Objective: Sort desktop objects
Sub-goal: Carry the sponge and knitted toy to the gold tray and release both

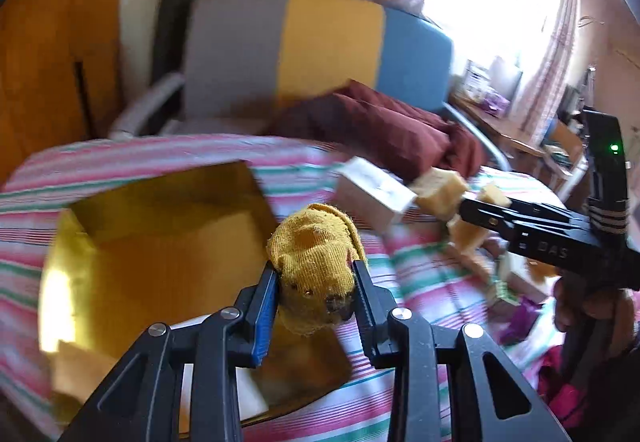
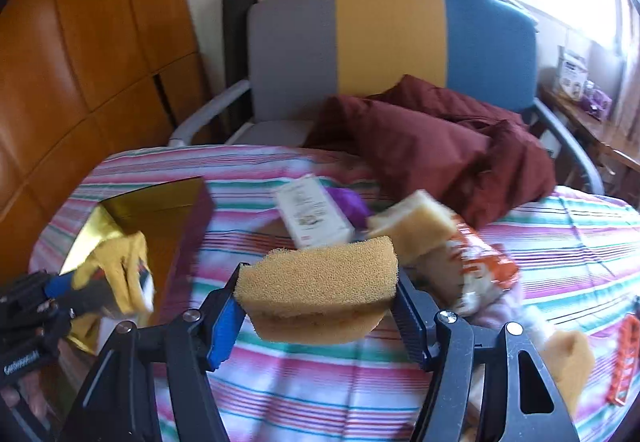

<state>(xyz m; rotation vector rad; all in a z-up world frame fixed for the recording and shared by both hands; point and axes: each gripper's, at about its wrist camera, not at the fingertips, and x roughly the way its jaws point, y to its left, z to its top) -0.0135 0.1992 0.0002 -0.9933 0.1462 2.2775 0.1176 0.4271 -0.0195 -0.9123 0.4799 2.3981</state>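
Left gripper [image 1: 316, 278] jaws pinch a yellow cloth [image 1: 316, 254]; right gripper [image 2: 320, 302] jaws clamp a sponge [image 2: 320, 282].

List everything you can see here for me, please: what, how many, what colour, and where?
Sock: one, mustard, clamped in left gripper beside the box.
Sponge: one, tan, clamped in right gripper.
Box: one, gold inside, open, left on the cloth.
Carton: one, white, mid-table.
Loose sponges: at least two, tan, right of carton.
Tablecloth: one, striped pink, green, white.
Maroon fabric: one heap, far edge.
Chair: one, grey, yellow, blue, behind.
Left gripper: black.
Right gripper: black.
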